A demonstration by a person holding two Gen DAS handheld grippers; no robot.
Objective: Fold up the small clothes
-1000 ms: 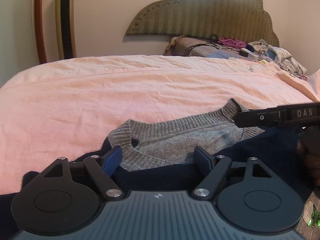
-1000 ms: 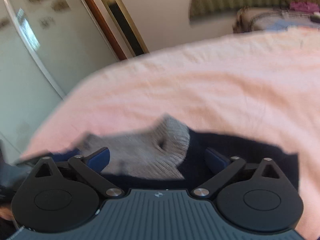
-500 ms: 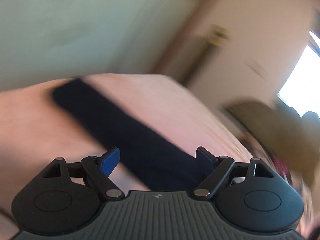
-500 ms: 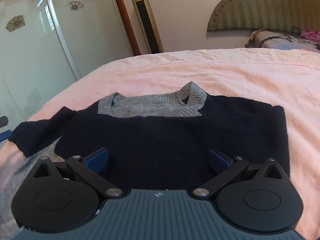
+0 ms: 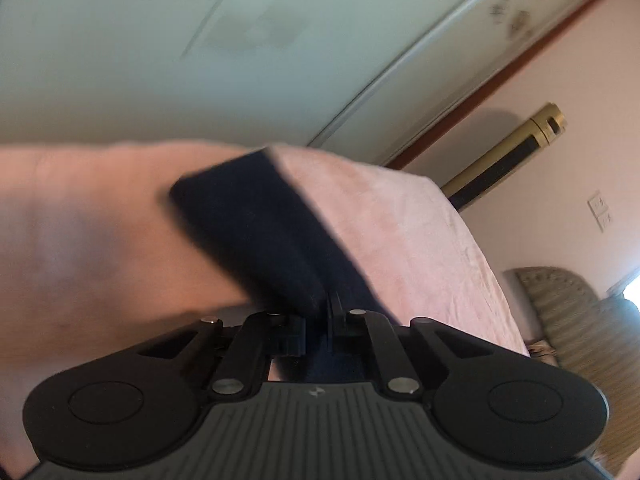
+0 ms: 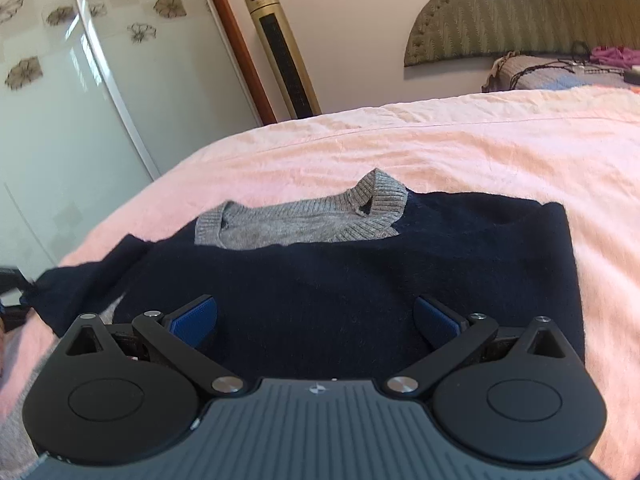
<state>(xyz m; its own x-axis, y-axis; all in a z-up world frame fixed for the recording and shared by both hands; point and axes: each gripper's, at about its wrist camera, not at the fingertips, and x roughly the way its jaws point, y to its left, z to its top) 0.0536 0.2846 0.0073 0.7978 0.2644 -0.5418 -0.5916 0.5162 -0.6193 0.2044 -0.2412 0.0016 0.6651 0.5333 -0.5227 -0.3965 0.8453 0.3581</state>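
My left jaws (image 5: 320, 322) had just closed on the navy sleeve (image 5: 256, 232) of the navy knit sweater with grey ribbed collar (image 6: 360, 280), which lay flat on the bed's wrinkled pink sheet (image 6: 480, 148). My right jaws (image 6: 316, 322) hung wide apart over its body. Behind stood a gold tower fan (image 6: 284, 52), a flowered glass wardrobe door (image 6: 60, 100) and an olive headboard (image 6: 520, 12).

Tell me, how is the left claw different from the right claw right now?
The left claw has just been closing and is pinched shut on the navy sleeve, while the right claw is wide open with nothing between its blue pads. The left claw's view is tilted sideways; the right claw's view is level, hovering over the sweater. Both are the same black tool.
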